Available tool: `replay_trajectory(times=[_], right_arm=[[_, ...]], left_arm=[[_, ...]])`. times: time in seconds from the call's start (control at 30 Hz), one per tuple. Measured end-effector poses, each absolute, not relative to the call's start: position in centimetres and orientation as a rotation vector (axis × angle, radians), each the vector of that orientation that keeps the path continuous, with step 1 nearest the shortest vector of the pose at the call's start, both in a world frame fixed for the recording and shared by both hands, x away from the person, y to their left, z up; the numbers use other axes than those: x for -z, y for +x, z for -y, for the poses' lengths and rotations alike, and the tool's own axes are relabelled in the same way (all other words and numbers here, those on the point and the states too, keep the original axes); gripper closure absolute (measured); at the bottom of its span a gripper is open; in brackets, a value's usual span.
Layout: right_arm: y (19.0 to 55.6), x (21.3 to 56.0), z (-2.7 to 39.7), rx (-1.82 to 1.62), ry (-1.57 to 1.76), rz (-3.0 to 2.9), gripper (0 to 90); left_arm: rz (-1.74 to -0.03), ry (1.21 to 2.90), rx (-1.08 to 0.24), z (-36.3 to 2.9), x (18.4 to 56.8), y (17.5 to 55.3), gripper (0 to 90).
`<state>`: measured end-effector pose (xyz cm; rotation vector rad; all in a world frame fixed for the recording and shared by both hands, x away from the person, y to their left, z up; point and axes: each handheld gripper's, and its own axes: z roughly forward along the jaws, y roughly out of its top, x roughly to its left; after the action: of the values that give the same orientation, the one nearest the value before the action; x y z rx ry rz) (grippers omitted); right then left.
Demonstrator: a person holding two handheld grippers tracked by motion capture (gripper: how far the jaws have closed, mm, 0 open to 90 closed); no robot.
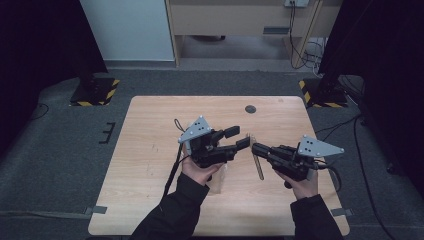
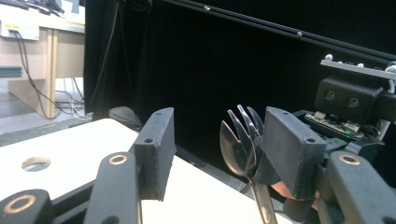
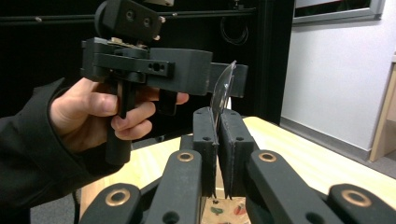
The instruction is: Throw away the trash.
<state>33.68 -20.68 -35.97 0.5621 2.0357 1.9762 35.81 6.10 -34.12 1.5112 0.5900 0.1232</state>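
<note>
Between the right gripper's (image 3: 217,140) closed jaws stands a clear plastic spork (image 3: 222,88), clamped by its handle, head up above the wooden table (image 1: 150,170). Around that head, the left gripper's (image 2: 219,140) jaws stand apart, not pressing it. From the high view the spork (image 1: 257,160) is thin and hard to make out.

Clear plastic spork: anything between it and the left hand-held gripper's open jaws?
Nothing visible. The right hand-held gripper is shut on the clear plastic spork, holding it upright. The left hand-held gripper stands open, with the spork's head already in the gap, close to one jaw. No pad presses on it yet.
</note>
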Motion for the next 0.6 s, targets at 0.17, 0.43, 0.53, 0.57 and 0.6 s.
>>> replay_trajectory(times=[0.17,0.43,0.53,0.57,0.6], right_arm=[[33.67,36.11,20.49,-1.992,0.548,-2.047,86.2],[33.72,36.17,20.45,-2.047,0.524,-2.04,86.2],[33.72,36.17,20.43,-2.059,0.516,-2.038,86.2],[33.73,36.17,20.42,-2.061,0.514,-2.036,86.2],[33.72,36.16,20.43,-2.065,0.51,-2.036,86.2]], left_arm=[[-0.58,1.501,-0.074,-5.71,34.14,35.85,44.2],[-0.549,1.488,-0.005,-5.5,34.13,35.72,53.9],[-0.543,1.488,0.023,-5.39,34.17,35.68,59.4],[-0.544,1.489,0.025,-5.35,34.19,35.67,60.7],[-0.546,1.489,0.025,-5.34,34.2,35.68,61.8]])
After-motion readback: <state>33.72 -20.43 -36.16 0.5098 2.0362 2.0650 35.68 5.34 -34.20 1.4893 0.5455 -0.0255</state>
